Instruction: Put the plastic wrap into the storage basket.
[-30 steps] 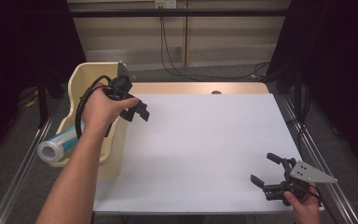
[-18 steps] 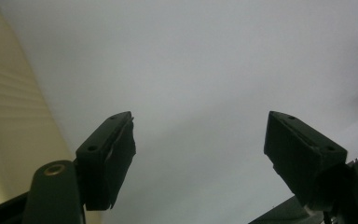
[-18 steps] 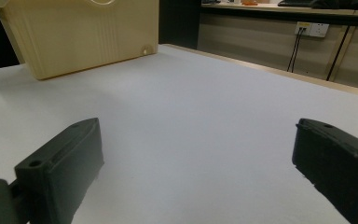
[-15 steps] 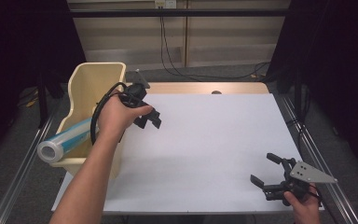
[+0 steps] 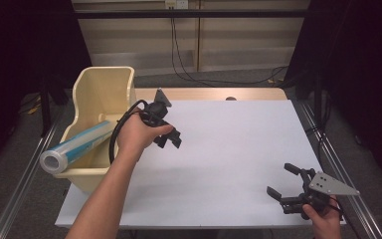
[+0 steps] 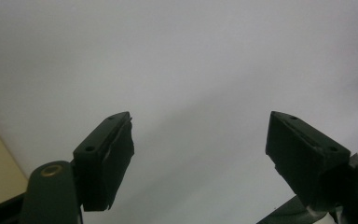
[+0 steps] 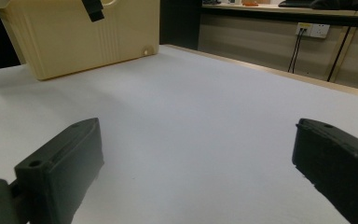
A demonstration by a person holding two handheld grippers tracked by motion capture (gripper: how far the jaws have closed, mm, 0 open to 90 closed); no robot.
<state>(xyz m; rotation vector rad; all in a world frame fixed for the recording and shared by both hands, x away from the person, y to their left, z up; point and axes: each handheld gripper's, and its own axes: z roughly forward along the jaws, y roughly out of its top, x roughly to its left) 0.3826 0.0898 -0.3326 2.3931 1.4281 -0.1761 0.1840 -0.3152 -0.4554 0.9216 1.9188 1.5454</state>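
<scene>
- While poised above the white table (image 5: 238,149), left gripper (image 5: 171,142) just right of the cream bin (image 5: 99,94), fingers parted, just been opening, empty.
- Roll (image 5: 77,147) lying in the bin, one end jutting over the rim.
- Right gripper (image 5: 286,181) near the table's front right corner, fingers wide, empty.

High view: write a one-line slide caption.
Left gripper open and empty beside the cream bin holding a film roll; right gripper open.

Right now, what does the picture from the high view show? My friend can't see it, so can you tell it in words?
A person's left hand holds the left gripper, open and empty, over a white table beside a cream bin with a roll of clear film sticking out of it. The right gripper waits open near the table's front right corner.
</scene>
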